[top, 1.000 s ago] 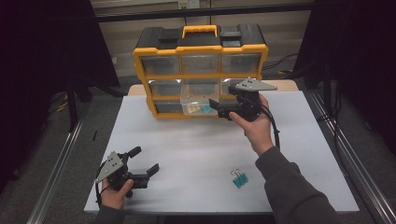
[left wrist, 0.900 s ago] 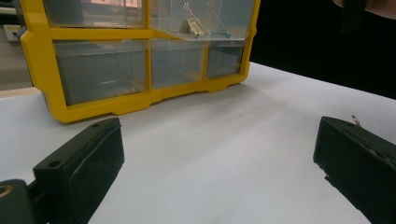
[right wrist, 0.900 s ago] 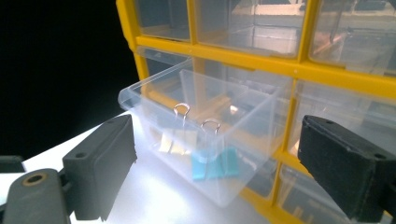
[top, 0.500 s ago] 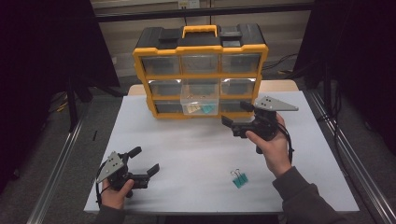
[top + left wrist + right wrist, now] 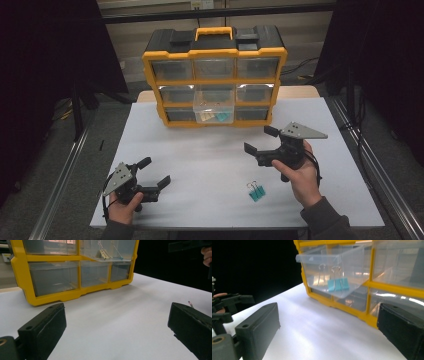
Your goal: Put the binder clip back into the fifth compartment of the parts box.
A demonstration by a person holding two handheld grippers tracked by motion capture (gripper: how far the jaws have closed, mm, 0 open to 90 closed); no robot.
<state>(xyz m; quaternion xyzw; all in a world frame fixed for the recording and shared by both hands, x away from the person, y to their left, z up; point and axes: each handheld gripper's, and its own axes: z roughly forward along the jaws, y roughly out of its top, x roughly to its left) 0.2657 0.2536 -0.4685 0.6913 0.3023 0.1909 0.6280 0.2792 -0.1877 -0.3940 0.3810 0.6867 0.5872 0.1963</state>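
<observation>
White desk, matte, dark room around it; metal rails along both sides. Yellow-and-black drawer cabinet stands at the far edge, ahead of both tools. Its clear middle drawer is pulled out, a teal binder clip and a pale one inside. Right tool: jaws spread, empty, held above the desk. Second teal clip lies on the desk just behind it. Left tool: jaws spread, empty, low over the near left corner.
</observation>
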